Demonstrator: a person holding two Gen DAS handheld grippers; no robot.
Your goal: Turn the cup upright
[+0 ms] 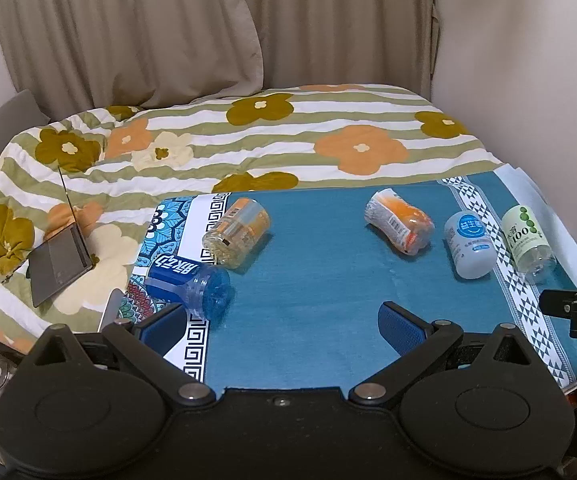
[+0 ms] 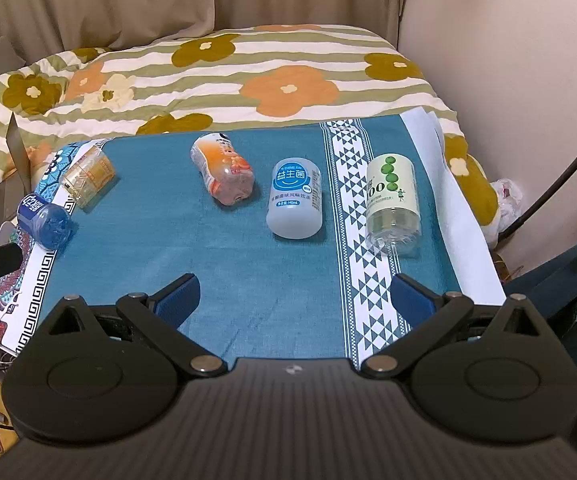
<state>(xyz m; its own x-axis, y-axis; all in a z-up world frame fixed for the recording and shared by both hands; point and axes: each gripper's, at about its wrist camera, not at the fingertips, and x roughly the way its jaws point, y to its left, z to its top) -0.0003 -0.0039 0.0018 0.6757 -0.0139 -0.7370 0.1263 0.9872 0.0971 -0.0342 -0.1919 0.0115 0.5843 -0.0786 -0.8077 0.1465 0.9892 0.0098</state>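
Several cut bottle cups lie on their sides on a teal cloth (image 1: 308,280) (image 2: 160,248). From left: a blue one (image 1: 192,286) (image 2: 42,220), a clear yellow one (image 1: 238,232) (image 2: 86,176), an orange one (image 1: 400,222) (image 2: 224,174), a white one with a blue label (image 1: 468,244) (image 2: 296,200) and a green-labelled one (image 1: 528,240) (image 2: 394,204). My left gripper (image 1: 284,324) is open and empty, its left pad close beside the blue cup. My right gripper (image 2: 294,296) is open and empty, short of the white cup.
Behind the cloth lies a flowered striped quilt (image 1: 288,136) on a bed, with curtains (image 1: 148,32) beyond. A grey laptop-like device (image 1: 58,264) rests on the quilt at left. A wall (image 2: 508,60) stands at right. The table's front edge is near both grippers.
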